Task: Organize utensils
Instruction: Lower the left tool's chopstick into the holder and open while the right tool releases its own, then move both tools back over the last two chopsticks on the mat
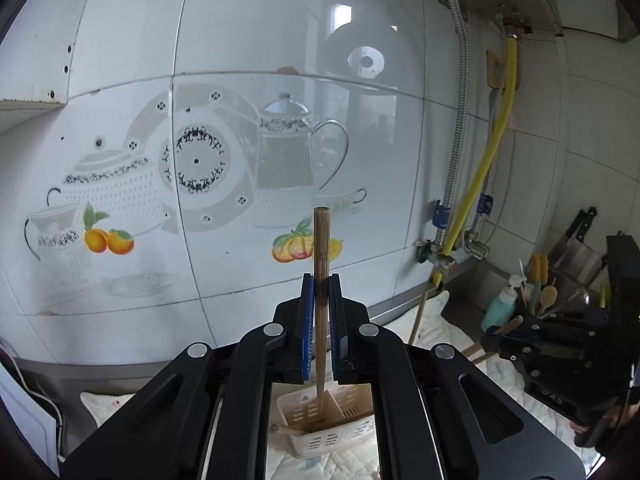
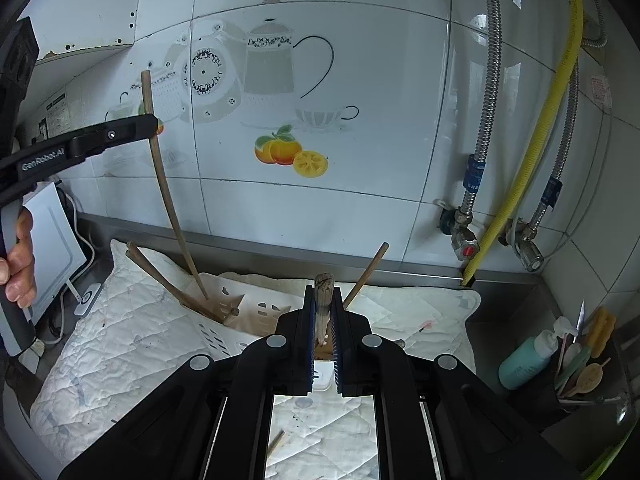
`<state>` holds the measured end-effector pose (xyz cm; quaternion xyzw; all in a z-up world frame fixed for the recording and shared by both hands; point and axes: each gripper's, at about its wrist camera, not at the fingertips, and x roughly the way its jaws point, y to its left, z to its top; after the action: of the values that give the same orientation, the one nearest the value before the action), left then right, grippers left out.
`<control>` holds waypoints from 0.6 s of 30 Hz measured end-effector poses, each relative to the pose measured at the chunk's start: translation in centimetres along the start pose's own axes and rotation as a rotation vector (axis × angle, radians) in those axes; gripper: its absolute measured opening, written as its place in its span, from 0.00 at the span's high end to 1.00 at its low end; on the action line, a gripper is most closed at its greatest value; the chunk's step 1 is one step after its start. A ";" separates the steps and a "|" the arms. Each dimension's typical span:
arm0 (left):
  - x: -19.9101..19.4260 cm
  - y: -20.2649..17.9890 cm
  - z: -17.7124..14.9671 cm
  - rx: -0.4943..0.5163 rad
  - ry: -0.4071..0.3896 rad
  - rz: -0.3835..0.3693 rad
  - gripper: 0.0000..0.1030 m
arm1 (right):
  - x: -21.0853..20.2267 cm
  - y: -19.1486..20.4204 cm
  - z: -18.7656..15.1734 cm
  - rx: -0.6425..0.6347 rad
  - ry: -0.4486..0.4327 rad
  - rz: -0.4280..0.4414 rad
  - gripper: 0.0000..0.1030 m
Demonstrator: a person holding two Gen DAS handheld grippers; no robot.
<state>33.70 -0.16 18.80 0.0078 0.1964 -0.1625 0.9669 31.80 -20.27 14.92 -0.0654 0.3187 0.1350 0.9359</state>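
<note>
Above the white slotted plastic utensil basket [image 2: 224,312], my left gripper [image 1: 321,280] clamps a long brown wooden chopstick [image 1: 321,240] upright, tip inside it; my right gripper [image 2: 323,292] pinches another worn wooden stick [image 2: 323,300].

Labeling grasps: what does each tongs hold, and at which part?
Left tongs: a long chopstick, gripped near its upper end, its lower tip in the utensil basket. Right tongs: another wooden stick, gripped just below its top.

Counting, right wrist view: two grippers [image 2: 150,122] [image 2: 323,322] showing; five wooden chopsticks [image 2: 166,196] [image 2: 154,276] [image 2: 366,274] [image 2: 323,304] [image 2: 276,442] showing, one white utensil caddy [image 2: 224,312] sitting on one quilted cloth [image 2: 120,344]; one teal bottle [image 2: 524,360] standing right.
</note>
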 end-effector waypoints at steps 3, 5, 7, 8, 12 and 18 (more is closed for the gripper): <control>1.8 0.5 -1.2 -0.019 0.042 -0.004 0.94 | 0.6 0.0 -0.2 -0.002 0.011 0.006 0.93; 2.5 0.7 -1.9 -0.019 0.063 -0.001 0.94 | 0.9 0.1 -0.4 -0.002 0.017 0.008 0.93; 3.0 1.0 -2.4 -0.030 0.078 0.001 0.94 | 1.0 0.2 -0.5 0.001 0.015 0.011 0.93; 3.0 1.1 -2.5 -0.034 0.079 0.000 0.92 | 0.9 0.2 -0.5 0.003 0.010 0.014 0.93; 2.2 0.8 -2.4 -0.016 0.073 0.006 0.91 | -0.4 0.3 -0.5 0.005 -0.022 0.012 0.88; -1.8 -0.7 -2.5 0.014 0.037 -0.014 0.80 | -4.8 0.7 -2.0 0.025 -0.091 0.021 0.88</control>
<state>30.91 -0.07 17.22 0.0161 0.2134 -0.1704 0.9619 26.76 -21.02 16.27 -0.0442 0.2780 0.1435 0.9488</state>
